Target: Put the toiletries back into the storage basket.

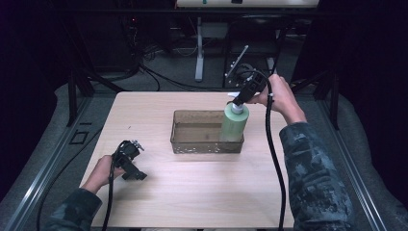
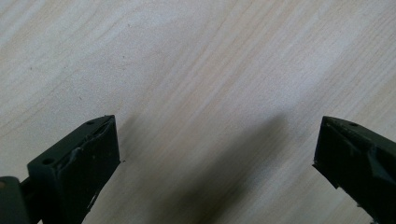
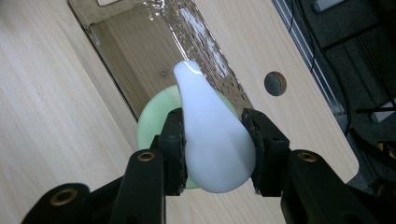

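Gripping the white pump top (image 3: 212,144) of the green bottle (image 1: 234,123), the right tongs (image 1: 239,101) hold it upright at the clear bin's (image 1: 184,146) right end — probably for placing inside. The left tongs (image 2: 215,158) rest wide open, empty, on the tabletop (image 1: 202,187).

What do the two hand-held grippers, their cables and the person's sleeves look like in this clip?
Both are black: the left hand-held gripper has blocky, squared jaw tips; the right hand-held gripper shows brass-coloured pivot rings on its arms. A black cable trails from each. The sleeves are dark grey-green camouflage.
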`<state>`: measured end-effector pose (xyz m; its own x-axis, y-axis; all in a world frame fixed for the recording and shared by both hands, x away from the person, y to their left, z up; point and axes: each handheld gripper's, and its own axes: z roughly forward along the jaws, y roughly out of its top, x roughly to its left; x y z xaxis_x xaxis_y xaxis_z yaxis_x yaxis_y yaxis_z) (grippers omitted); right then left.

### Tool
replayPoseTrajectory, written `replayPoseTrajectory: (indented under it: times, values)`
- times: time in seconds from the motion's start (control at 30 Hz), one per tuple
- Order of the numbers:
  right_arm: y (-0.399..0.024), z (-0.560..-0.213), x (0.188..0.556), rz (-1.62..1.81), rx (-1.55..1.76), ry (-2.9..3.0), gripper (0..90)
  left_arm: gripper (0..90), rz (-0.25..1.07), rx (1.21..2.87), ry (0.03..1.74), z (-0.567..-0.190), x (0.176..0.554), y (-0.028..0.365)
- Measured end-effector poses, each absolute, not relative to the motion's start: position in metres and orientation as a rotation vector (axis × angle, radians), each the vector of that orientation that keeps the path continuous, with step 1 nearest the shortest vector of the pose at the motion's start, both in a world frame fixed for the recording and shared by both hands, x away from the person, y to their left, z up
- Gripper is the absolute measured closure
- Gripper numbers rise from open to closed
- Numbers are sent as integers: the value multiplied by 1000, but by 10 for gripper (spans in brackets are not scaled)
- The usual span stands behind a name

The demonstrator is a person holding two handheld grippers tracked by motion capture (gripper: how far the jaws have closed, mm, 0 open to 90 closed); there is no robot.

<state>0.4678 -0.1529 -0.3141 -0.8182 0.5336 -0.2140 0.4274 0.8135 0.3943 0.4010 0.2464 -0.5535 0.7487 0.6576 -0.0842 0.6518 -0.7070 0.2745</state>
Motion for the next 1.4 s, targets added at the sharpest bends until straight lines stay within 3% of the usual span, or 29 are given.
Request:
replayPoseTrajectory:
  times: [1.03, 1.4]
  values:
    - [-147, -332, 476, 551, 796, 2643, 614, 1, 28, 2662, 1019, -554, 401, 246]
    - [-146, -334, 475, 558, 807, 2629, 546, 1, 26, 2665, 1019, -554, 401, 246]
